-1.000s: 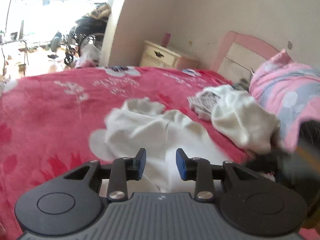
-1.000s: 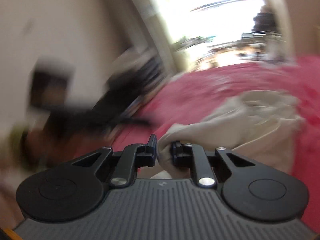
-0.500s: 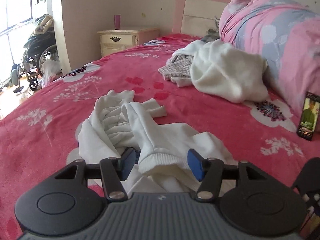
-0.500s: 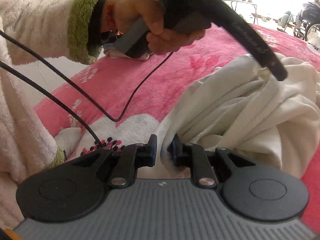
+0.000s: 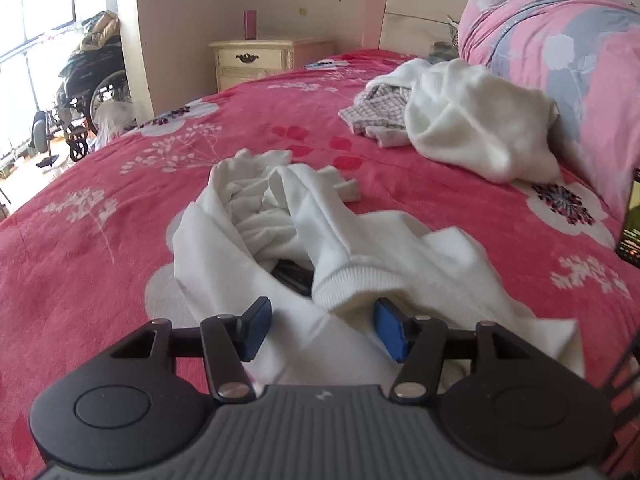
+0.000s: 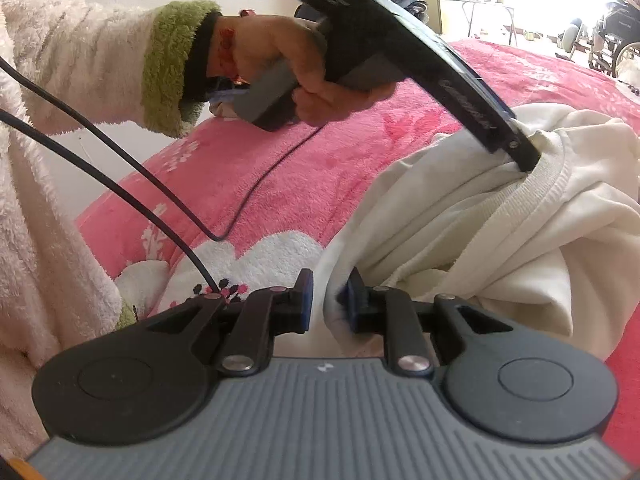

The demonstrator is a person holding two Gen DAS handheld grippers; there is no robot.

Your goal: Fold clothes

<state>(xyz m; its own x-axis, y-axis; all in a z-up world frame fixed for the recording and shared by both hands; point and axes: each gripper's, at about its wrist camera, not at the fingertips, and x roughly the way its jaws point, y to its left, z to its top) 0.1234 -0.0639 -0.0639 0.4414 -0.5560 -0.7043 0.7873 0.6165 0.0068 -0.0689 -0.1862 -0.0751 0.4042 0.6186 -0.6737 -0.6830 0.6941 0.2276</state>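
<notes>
A crumpled white sweatshirt (image 5: 320,240) lies on the red flowered bedspread (image 5: 120,200). My left gripper (image 5: 322,328) stands open low over it; the ribbed hem (image 5: 356,284) sits between the blue pads, which do not press on it. In the right wrist view the left gripper (image 6: 520,156), held by a hand in a fluffy sleeve, has its tips at the sweatshirt's ribbed band. My right gripper (image 6: 328,306) has an edge of the sweatshirt (image 6: 500,240) between its jaws. They are opening, and a gap shows beside the left pad.
Another white garment (image 5: 480,128) and a checked one (image 5: 380,108) lie further up the bed beside a pink floral quilt (image 5: 580,60). A phone (image 5: 632,220) stands at the right. A nightstand (image 5: 260,58) and wheelchair (image 5: 92,92) are beyond the bed. Black cables (image 6: 160,184) cross the bedspread.
The left gripper's jaws spread wider and it sank to the sweatshirt, the ribbed hem now between them. The right gripper swung round with the cloth edge, and its pinch has loosened.
</notes>
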